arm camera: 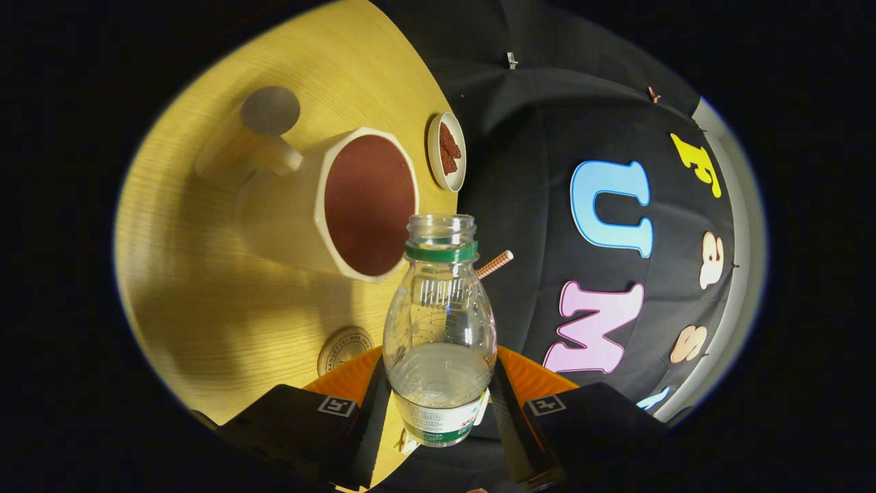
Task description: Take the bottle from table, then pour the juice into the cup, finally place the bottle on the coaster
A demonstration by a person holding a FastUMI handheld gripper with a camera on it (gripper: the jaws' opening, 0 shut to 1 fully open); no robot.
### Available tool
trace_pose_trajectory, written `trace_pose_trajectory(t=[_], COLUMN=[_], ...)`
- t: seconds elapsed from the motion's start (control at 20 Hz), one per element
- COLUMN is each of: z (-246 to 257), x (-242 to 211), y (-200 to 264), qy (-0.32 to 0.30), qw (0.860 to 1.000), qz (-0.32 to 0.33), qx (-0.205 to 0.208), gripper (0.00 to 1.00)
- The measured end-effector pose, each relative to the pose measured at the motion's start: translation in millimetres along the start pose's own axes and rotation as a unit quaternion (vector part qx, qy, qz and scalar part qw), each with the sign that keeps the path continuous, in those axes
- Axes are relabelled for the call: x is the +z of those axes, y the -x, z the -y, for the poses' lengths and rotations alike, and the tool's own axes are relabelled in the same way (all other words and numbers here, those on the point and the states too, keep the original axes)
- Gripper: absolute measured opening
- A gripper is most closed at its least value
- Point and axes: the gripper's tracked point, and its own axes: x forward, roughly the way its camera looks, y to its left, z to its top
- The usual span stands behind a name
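Observation:
My gripper [438,404] is shut on a clear plastic bottle [440,329] with a green neck ring and no cap; both fingers press on its lower body by the label. The view is rolled, so the table stands almost on edge and the bottle's open mouth points at the rim of the cream octagonal cup [321,205], whose inside is dark red-brown. The mouth sits just beside the cup's near rim. A round coaster [344,348] with printed lettering lies on the table just beyond my left finger, partly hidden by it.
The wooden table [205,301] ends in a curved edge by the black cloth wall. A small cream dish [446,152] holding red-brown pieces sits beyond the cup near that edge. A striped straw [495,263] pokes out behind the bottle's neck.

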Motion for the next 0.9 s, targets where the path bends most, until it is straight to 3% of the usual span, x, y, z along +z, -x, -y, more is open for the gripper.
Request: trace_pose_trajectory(t=[0.9], z=[16], x=[4], y=[-6], qy=[0.095], qw=[0.995], qz=[0.02], qx=[-0.007], gripper=[0.74])
